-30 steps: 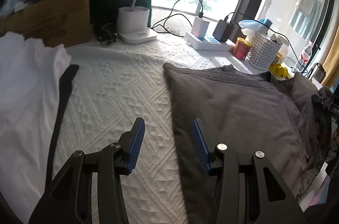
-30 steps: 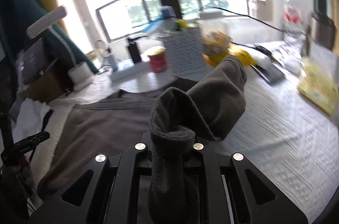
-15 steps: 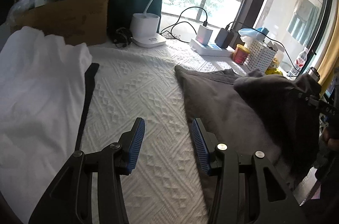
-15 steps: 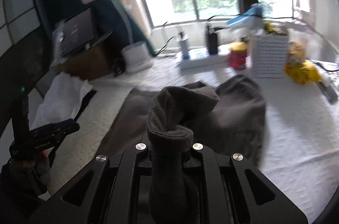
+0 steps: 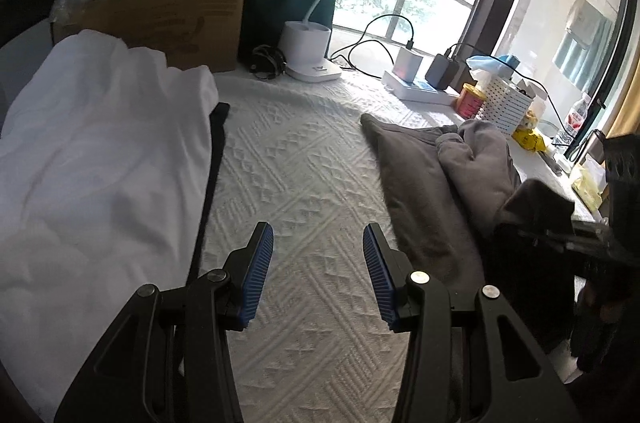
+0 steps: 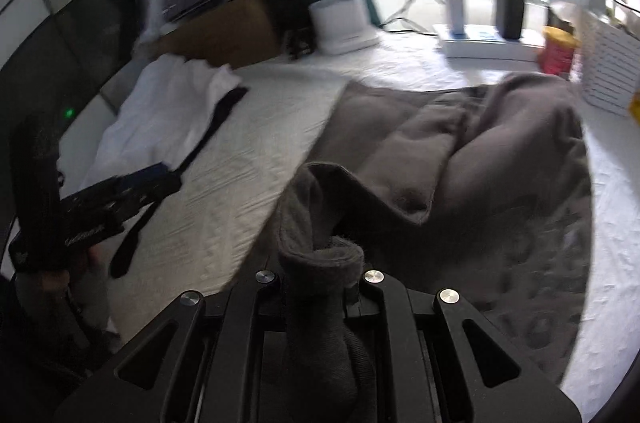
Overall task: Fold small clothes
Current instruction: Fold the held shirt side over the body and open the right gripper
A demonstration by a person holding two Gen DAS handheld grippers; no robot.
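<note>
White textured bedspread (image 5: pixel 304 183) lies beneath; right gripper (image 6: pixel 320 275) clamps grey garment (image 6: pixel 460 159); left gripper (image 5: pixel 318 271) gapes empty beside its left edge.

Right gripper (image 6: pixel 320 275) swings left across the bed, dragging the pinched edge of the grey shirt (image 6: pixel 460 159) over itself; shirt goes from flat to half-folded. Left gripper (image 5: pixel 318 275) backs off the shirt, now over bare bedspread (image 5: pixel 304 159).

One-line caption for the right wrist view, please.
Right gripper, jaws shut on a fold of the grey garment, above the white textured cloth.
</note>
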